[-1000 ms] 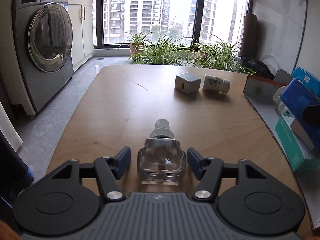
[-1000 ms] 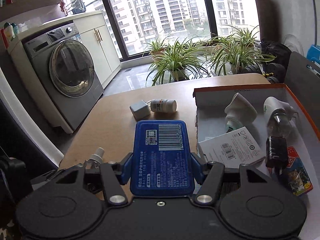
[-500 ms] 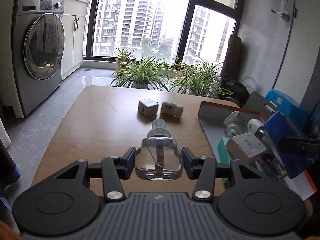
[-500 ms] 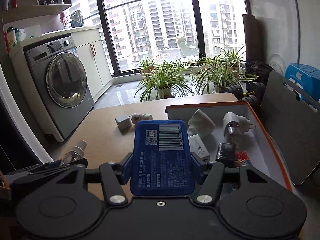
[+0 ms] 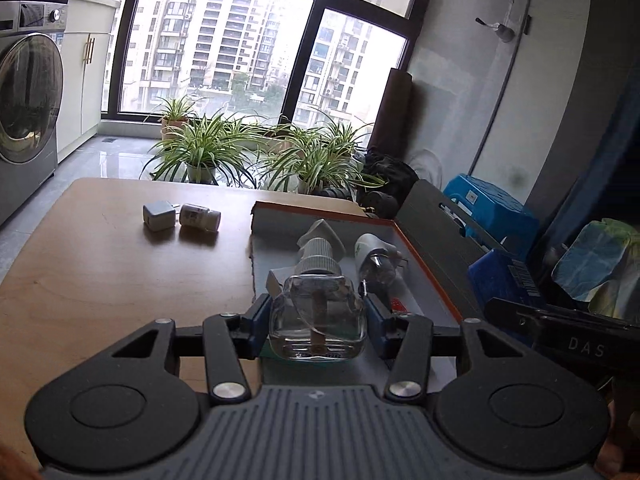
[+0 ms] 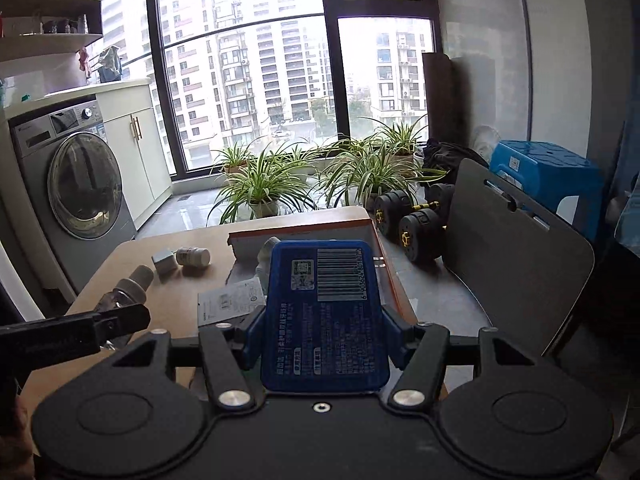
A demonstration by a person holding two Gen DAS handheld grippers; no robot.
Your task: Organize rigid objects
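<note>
Wooden tabletop (image 5: pixel 100 280) fills the foreground. Nearest, the left gripper (image 5: pixel 318 320) clamps a clear glass bottle with a grey ribbed cap (image 5: pixel 318 312), neck pointing forward, above the near end of the orange-rimmed cardboard tray (image 5: pixel 424 268) just ahead. Beside it, the right gripper (image 6: pixel 322 344) grasps a flat blue plastic case (image 6: pixel 324 312), long axis forward.

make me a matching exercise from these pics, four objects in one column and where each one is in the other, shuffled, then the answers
Things
1. clear glass bottle with a grey ribbed cap
2. blue flat plastic case with a barcode label
3. small grey cube-shaped charger
4. white plug-in device with a clear bulb

Places
A. lying inside the orange-rimmed box
B. clamped in the right gripper
C. on the wooden table, beside a white pill bottle
D. clamped in the left gripper

Pairs: 1-D, 2-B, 3-C, 4-A
</note>
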